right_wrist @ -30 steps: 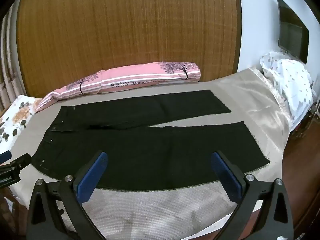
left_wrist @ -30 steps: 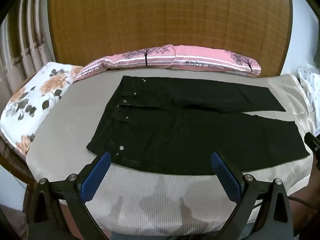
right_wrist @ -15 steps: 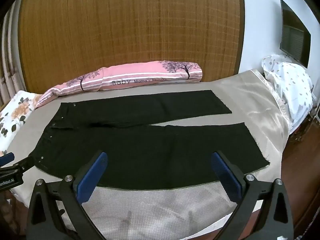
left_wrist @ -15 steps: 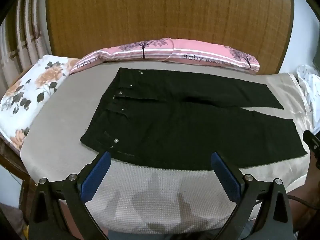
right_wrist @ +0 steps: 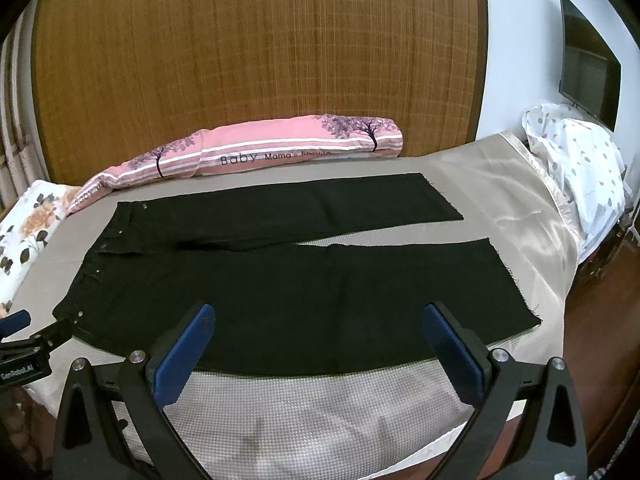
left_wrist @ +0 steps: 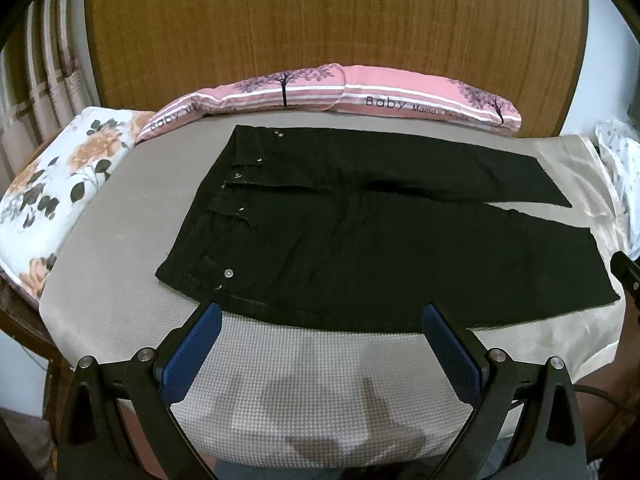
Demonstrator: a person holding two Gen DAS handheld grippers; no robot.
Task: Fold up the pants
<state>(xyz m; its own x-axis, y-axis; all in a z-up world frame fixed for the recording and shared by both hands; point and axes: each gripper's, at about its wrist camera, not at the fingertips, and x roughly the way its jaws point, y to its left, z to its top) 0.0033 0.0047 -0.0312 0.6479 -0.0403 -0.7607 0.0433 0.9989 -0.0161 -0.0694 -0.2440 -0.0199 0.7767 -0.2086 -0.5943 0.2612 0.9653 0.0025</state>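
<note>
Pants: the black pants (left_wrist: 360, 236) lie flat and spread on the bed (left_wrist: 120, 248), waistband toward the floral pillow (left_wrist: 52, 184), both legs running out to the right with a narrow wedge of cover showing between them. Laid out like this, every edge is reachable, so I judge no fold has been made yet.
Left gripper: the left gripper (left_wrist: 320, 328) hangs over the near edge of the bed by the waist corner, jaws spread wide, nothing between them. Likely placed to take the waistband end.
Right gripper: the right gripper (right_wrist: 318, 330) hangs over the near leg, jaws likewise parted and empty, not touching the cloth. Its place suits the hem end of the same leg.
Background: a pink bolster (left_wrist: 340, 92) lies along the wooden headboard (left_wrist: 320, 20), behind the far leg and apart from it.
Left view only: shows the waistband close, with its metal studs and pocket seams, and the near waist corner.
Right view only: shows both frayed hems in full, the spotted bedding (right_wrist: 576, 152) and a wall screen (right_wrist: 588, 64) past the foot end, and the other gripper's tip at the left edge.
</note>
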